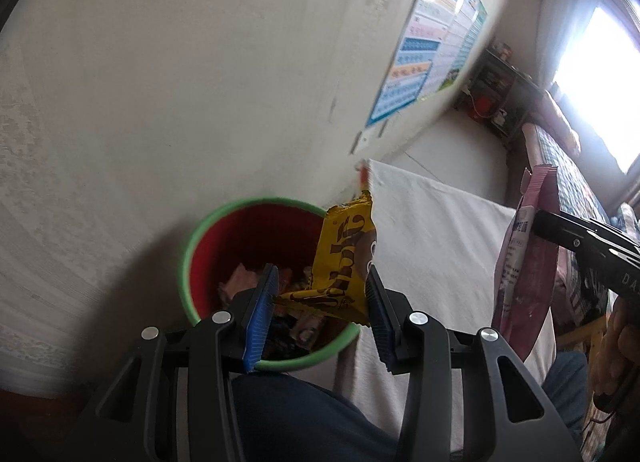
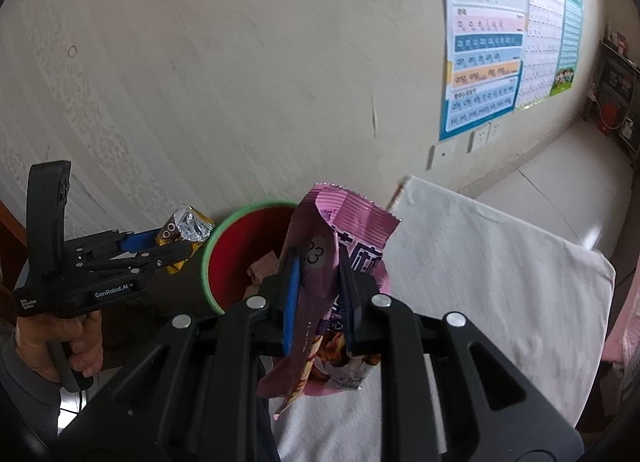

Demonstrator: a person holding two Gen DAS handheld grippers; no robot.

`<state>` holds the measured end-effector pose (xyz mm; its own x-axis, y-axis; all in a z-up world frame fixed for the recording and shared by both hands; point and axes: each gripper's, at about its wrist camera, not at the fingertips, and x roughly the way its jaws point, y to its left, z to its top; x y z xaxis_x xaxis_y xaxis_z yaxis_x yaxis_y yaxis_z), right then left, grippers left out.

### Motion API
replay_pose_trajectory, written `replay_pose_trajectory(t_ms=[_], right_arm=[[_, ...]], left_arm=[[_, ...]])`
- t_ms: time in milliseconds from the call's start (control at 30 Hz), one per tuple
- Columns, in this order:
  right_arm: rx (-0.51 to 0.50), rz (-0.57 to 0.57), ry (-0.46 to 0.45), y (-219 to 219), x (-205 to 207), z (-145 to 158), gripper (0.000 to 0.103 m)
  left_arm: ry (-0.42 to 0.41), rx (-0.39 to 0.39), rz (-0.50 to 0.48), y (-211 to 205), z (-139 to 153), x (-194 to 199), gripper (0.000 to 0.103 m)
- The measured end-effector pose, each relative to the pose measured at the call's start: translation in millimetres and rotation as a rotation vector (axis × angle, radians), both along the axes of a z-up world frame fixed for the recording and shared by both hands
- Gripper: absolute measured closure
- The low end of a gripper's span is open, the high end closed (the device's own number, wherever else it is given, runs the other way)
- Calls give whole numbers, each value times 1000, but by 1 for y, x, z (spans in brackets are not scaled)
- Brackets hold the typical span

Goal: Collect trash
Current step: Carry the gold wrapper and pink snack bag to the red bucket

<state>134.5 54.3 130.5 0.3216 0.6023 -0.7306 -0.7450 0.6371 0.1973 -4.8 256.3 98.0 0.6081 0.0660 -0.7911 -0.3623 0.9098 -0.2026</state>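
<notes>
A red bin with a green rim (image 1: 192, 258) stands by the wall and holds several wrappers; it also shows in the right wrist view (image 2: 208, 258). My left gripper (image 1: 320, 282) is shut on a yellow snack wrapper (image 1: 340, 258) over the bin's mouth; it appears from the side in the right wrist view (image 2: 176, 246) with the wrapper (image 2: 188, 225) just left of the rim. My right gripper (image 2: 318, 286) is shut on a pink snack bag (image 2: 340, 229), held upright beside the bin. The bag (image 1: 520, 262) also shows at the right of the left wrist view.
A table with a white cloth (image 2: 480, 262) lies right of the bin. The beige wall (image 2: 240, 81) behind carries posters (image 2: 488, 41). A dark shelf (image 1: 500, 93) stands far right.
</notes>
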Motion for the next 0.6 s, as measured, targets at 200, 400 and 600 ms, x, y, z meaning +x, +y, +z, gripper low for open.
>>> replay_pose_trajectory(t_ms=[200,400,600], right_arm=[[-17,50,-2,30,8,6,85],[-20,109,-22,59,15,24,85],[-15,178,-53,85,19,34,85]], left_arm=[[-4,-33,38,25,-3,3,62],[-16,-58,60,41,-8,6,62],[-9,-4,46,39,-8,10,62]])
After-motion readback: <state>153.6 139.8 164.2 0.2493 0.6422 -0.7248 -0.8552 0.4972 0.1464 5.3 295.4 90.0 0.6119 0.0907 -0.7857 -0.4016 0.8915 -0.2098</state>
